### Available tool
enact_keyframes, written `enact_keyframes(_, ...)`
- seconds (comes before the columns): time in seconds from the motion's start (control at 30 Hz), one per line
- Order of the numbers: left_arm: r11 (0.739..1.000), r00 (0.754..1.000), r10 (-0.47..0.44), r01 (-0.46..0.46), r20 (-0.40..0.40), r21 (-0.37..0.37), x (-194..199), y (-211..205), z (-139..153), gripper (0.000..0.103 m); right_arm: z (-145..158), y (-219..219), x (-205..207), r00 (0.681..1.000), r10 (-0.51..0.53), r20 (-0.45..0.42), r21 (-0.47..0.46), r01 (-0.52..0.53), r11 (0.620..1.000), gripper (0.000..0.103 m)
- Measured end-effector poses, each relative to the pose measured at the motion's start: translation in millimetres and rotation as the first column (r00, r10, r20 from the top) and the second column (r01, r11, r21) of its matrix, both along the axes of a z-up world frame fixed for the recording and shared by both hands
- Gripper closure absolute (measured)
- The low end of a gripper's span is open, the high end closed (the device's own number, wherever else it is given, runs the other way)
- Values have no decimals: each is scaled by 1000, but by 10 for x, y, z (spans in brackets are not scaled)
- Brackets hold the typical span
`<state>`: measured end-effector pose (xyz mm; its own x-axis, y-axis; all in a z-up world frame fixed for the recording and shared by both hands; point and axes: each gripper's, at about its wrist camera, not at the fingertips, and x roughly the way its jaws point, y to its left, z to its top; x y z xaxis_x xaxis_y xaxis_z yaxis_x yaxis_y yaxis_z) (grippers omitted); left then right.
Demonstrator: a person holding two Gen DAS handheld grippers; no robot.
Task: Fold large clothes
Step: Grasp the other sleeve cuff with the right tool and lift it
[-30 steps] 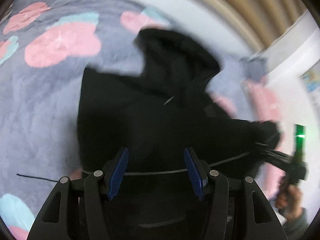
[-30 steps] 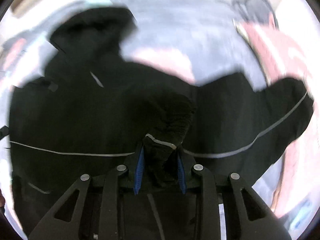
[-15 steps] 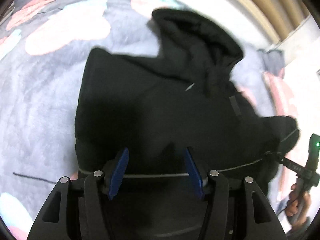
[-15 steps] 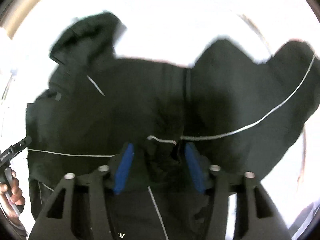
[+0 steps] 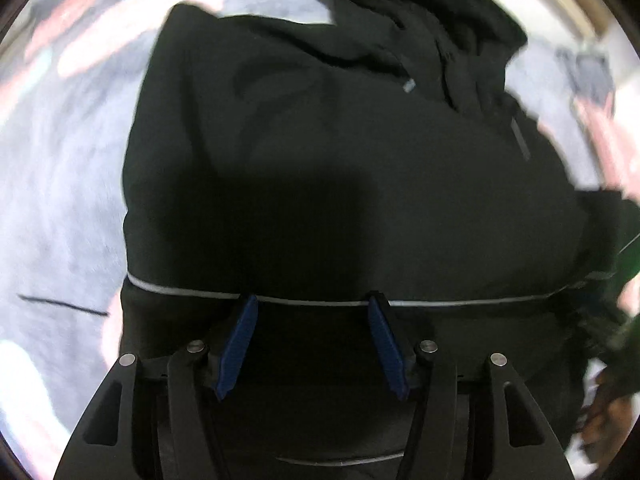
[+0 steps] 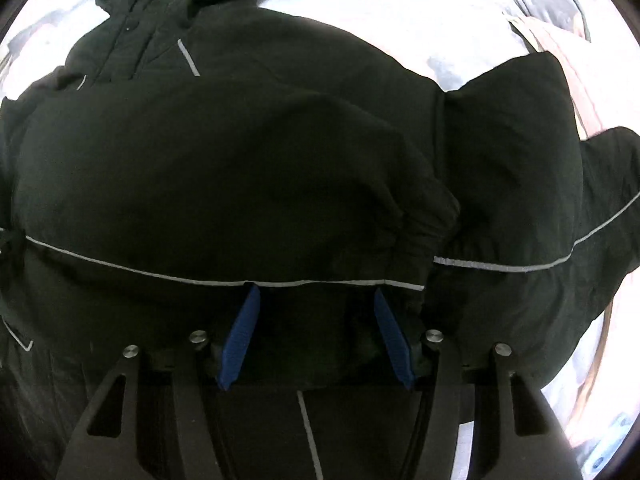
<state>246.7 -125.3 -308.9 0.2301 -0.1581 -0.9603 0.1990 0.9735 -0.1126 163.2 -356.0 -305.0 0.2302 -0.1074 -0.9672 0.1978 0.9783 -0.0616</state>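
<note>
A big black jacket [image 5: 340, 152] lies spread out on a soft grey blanket [image 5: 60, 184] with pink shapes on it. Its hood is at the far end, away from both grippers, and its bottom edge is close in, right under them. So the jacket's long way runs straight ahead from the grippers, from hem up to hood.

The left gripper [image 5: 312, 308] points almost straight down at the jacket. Its blue pads sit apart and are spreading wider. Only flat black cloth shows between them, and they do not pinch it. A thin grey stripe [image 5: 440, 303] on the jacket runs sideways just past the fingertips.

The right gripper [image 6: 314, 292] also points down, over the other half of the jacket. Its pads stand apart too, not squeezing. Cloth lies between and under them, loose. Off to its right a sleeve [image 6: 520, 168] has been laid in over the body, with its puffy cuff bunched up just ahead of the tips.

The near part by the stripe is closest to both grippers, one to each side. If the next fold brings the bottom up toward the hood, each gripper would likely need to pinch cloth right below itself and carry it straight ahead.
</note>
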Motion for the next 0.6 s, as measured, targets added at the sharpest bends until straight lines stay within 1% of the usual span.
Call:
enact_keyframes(0.03, 999, 1000, -13, 13, 7, 35, -4, -77, 6, 38, -1, -11, -6, 1000, 0, 0, 6, 0, 1000, 42)
enact_keyframes(0.1, 998, 1000, -12, 11, 18, 65, -18, -150, 37, 38, 2, -23, -31, 1000, 6, 7, 12, -6, 1000, 42)
enact_keyframes(0.17, 999, 1000, -6, 5, 10, 41, -52, -171, 100, 38, 59, -20, -57, 1000, 18, 4, 14, -18, 1000, 42)
enact_keyframes(0.2, 1000, 1000, -7, 7, 5, 13, -93, -184, 160, 38, 149, -35, -118, 1000, 24, 10, 22, -24, 999, 42)
enact_keyframes(0.23, 1000, 1000, -11, 11, 6, 0, -125, -197, 203, 38, 236, -48, -166, 999, 26, 27, 41, -27, 999, 42)
enact_keyframes(0.33, 998, 998, -55, 55, 30, -1, -290, -307, 365, 38, 543, -183, -368, 993, -11, 114, 150, -7, 989, 42)
enact_keyframes(0.37, 998, 997, -70, 70, 36, -1, -341, -349, 402, 38, 639, -283, -462, 991, -32, 134, 161, 10, 987, 42)
enact_keyframes(0.47, 994, 994, -105, 105, 35, -15, -456, -478, 476, 38, 859, -645, -687, 981, -88, 174, 151, 61, 987, 42)
enact_keyframes(0.53, 992, 992, -121, 122, 37, -25, -522, -580, 504, 38, 966, -942, -784, 973, -130, 189, 132, 106, 986, 42)
enact_keyframes(0.57, 991, 991, -130, 131, 38, -31, -540, -658, 517, 38, 1023, -1161, -851, 967, -161, 195, 119, 140, 983, 42)
enact_keyframes(0.6, 989, 989, -142, 144, 37, -39, -560, -718, 521, 38, 1021, -1354, -877, 963, -182, 199, 103, 164, 981, 42)
